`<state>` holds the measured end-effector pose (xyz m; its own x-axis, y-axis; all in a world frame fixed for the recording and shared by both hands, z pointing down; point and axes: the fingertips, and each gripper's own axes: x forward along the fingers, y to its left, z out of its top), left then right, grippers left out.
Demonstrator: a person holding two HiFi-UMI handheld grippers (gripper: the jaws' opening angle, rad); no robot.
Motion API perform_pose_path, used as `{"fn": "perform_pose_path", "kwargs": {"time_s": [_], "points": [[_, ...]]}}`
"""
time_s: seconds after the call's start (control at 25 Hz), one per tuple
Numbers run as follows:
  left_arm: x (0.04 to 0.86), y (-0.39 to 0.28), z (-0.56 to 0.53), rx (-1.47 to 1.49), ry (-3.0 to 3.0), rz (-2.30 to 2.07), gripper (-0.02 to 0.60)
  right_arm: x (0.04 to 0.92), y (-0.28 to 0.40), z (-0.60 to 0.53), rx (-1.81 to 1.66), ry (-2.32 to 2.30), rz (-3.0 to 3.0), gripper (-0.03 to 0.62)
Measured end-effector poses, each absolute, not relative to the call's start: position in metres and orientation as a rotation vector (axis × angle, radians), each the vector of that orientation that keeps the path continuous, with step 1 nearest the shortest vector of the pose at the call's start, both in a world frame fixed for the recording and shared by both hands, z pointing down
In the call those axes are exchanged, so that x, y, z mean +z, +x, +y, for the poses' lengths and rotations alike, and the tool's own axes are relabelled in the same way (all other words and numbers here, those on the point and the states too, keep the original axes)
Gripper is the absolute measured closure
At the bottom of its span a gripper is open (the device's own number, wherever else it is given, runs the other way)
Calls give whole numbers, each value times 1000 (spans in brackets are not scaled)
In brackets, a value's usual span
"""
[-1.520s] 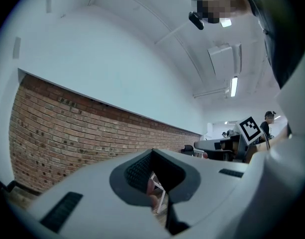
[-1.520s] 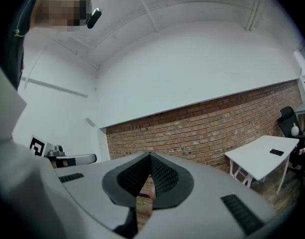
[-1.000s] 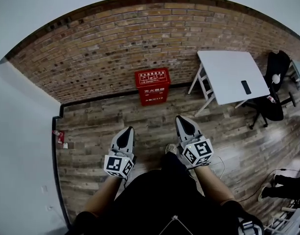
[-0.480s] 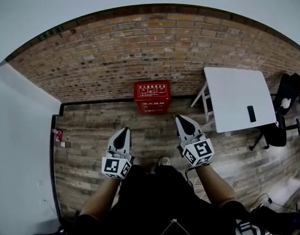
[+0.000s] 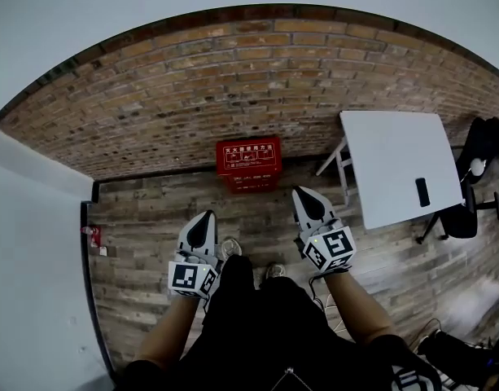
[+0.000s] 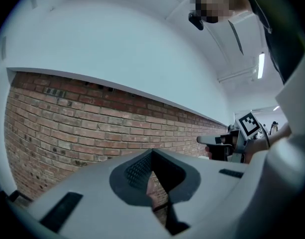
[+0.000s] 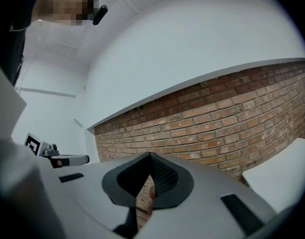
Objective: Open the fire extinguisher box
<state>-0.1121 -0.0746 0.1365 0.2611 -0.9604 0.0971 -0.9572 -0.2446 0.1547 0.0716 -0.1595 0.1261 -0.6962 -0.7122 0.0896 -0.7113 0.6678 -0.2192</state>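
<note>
2 clenched, empty jaws: my left gripper (image 5: 203,228) and right gripper (image 5: 311,207) face the closed fire extinguisher box (image 5: 249,160), which sits on the floor (image 5: 151,210) against the brick wall (image 5: 233,80). Arriving shut, I'd likely bump its lid, not catch it.

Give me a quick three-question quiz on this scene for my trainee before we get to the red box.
1. True or false: the red box stands on the floor against the brick wall.
2. In the head view, where is the white table relative to the box? A: to its left. B: to its right. C: in front of it, between the tongs.
3. Fill in: the left tongs and the right tongs are both ____, with nothing between them.

Key: 1 true; 2 B; 3 shut.
</note>
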Motion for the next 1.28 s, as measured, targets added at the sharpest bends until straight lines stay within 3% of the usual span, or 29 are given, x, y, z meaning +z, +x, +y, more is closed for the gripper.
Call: {"fn": "perform_pose_path", "kwargs": {"time_s": [0.4,1.28], "points": [[190,-158,-175,-24,2357,-1795,538,184,37,-246,-396,-1275,2861,577],[598,-219,-266,-112,2382,-1966,538,596,1,-345,-85,-1332,2855,577]]}}
